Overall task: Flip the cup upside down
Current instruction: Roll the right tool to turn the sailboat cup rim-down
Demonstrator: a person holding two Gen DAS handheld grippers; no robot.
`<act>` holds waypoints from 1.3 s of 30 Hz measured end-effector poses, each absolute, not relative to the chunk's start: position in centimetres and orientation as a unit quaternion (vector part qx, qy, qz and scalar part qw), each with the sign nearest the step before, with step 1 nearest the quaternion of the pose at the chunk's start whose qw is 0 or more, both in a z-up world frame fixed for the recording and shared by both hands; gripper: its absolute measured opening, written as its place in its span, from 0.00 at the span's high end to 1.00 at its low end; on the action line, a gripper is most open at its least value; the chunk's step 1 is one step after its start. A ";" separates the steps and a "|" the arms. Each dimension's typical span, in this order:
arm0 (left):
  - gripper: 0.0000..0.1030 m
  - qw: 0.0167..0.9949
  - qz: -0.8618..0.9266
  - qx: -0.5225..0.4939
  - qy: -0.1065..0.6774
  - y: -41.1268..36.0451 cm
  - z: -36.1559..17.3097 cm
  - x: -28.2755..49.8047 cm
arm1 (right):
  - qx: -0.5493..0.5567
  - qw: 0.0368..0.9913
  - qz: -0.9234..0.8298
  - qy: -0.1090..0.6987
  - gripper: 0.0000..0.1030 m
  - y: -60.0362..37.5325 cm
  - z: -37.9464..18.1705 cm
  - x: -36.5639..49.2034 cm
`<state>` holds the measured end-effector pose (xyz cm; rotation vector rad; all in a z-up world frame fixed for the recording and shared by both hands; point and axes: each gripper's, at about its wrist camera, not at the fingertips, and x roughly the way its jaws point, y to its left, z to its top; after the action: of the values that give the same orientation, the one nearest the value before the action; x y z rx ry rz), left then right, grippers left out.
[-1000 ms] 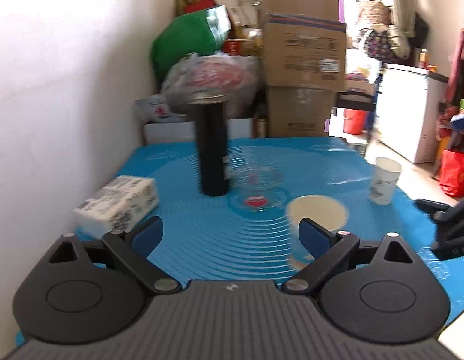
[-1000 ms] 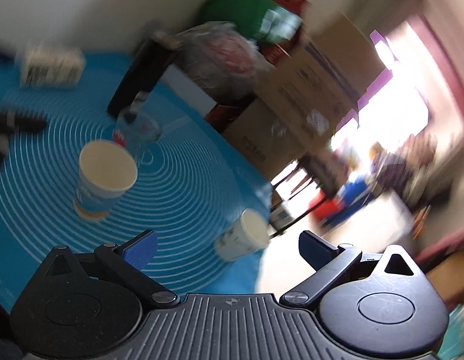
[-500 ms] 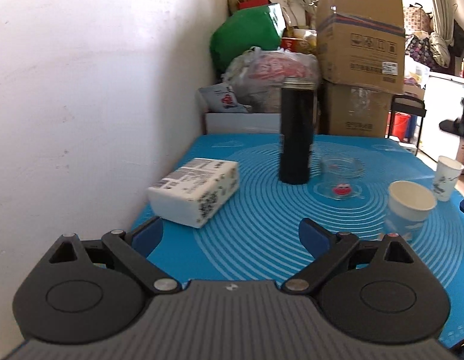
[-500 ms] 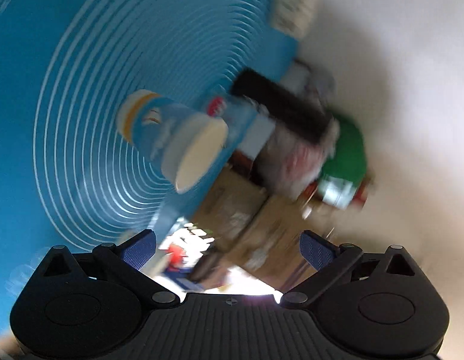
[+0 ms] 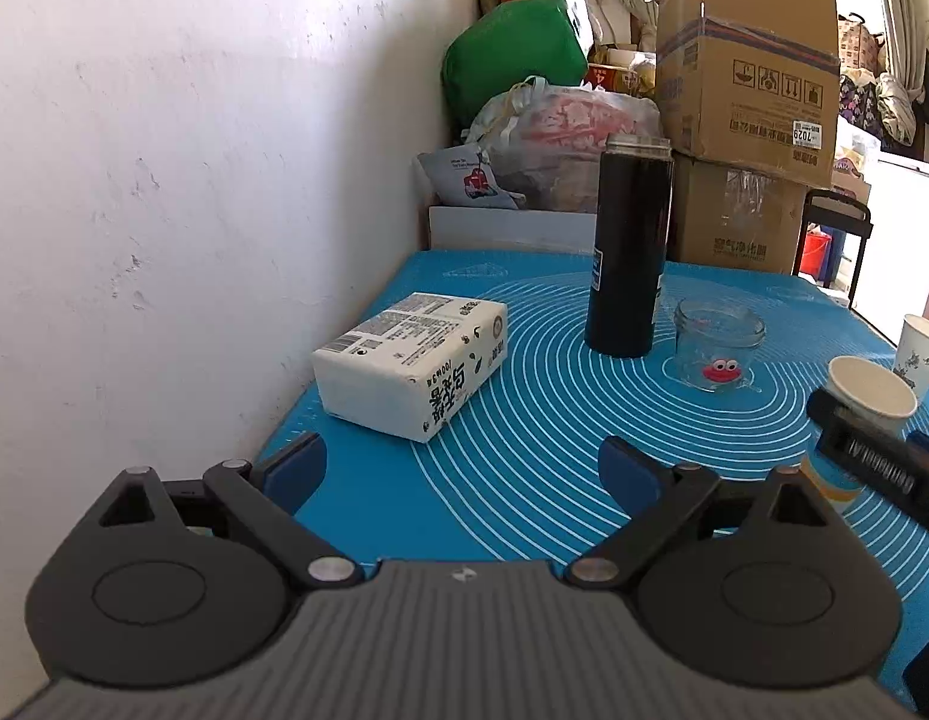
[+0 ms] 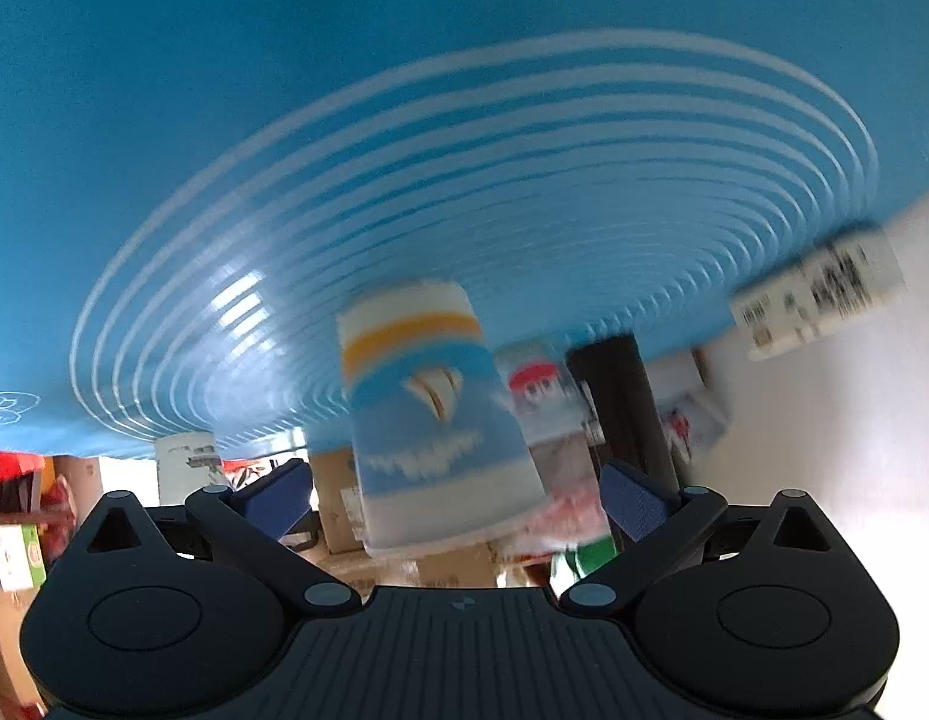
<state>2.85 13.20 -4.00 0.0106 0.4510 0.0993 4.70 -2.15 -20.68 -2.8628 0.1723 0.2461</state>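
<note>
A paper cup (image 5: 871, 391) with blue print and an orange band stands upright on the blue mat (image 5: 524, 432), at the right in the left wrist view. The right gripper's black finger crosses in front of it there. The right wrist view is rolled upside down: the cup (image 6: 431, 414) sits just ahead of and between the open fingers of my right gripper (image 6: 458, 498), not touched. My left gripper (image 5: 464, 468) is open and empty, low over the mat's near left part, away from the cup.
A white tissue pack (image 5: 413, 372), a black flask (image 5: 629, 246) and a small glass jar (image 5: 716, 351) stand on the mat. A second paper cup (image 5: 917, 354) is at the far right. A white wall runs along the left; boxes and bags are piled behind.
The right gripper has rolled over to an inverted view and closed in on the cup. The left gripper has swung left and back, away from the cup.
</note>
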 end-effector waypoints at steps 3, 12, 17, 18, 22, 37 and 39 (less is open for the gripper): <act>0.06 0.973 0.048 0.003 0.227 13.3 -4.2 3.3 | -0.986 0.122 0.090 0.070 0.04 -1.9 -21.6 4.9; 0.06 0.971 0.039 0.002 0.235 13.2 -4.6 4.1 | -0.986 0.107 0.097 0.083 0.39 -1.9 -22.8 5.6; 0.06 0.970 0.034 0.001 0.240 13.1 -4.9 4.4 | -0.984 0.124 0.097 0.083 0.44 -2.2 -22.5 5.7; 0.06 0.970 0.033 0.001 0.240 13.0 -4.9 4.5 | -0.983 0.134 0.098 0.083 0.44 -2.1 -22.4 5.8; 0.06 0.970 0.030 0.000 0.240 12.9 -4.8 4.6 | -0.969 0.209 0.094 0.090 0.44 -1.4 -20.8 6.7; 0.07 0.972 0.014 0.010 0.234 10.9 -4.1 5.6 | -0.541 0.809 0.025 0.227 0.44 -2.3 -6.7 12.7; 0.07 0.973 0.012 0.013 0.232 10.5 -3.9 5.7 | -0.452 0.859 0.023 0.237 0.44 -4.4 -5.6 12.3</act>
<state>5.74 10.46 -3.95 0.0255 0.4687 0.0249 12.29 -4.40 -5.61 -0.9498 0.4983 0.0493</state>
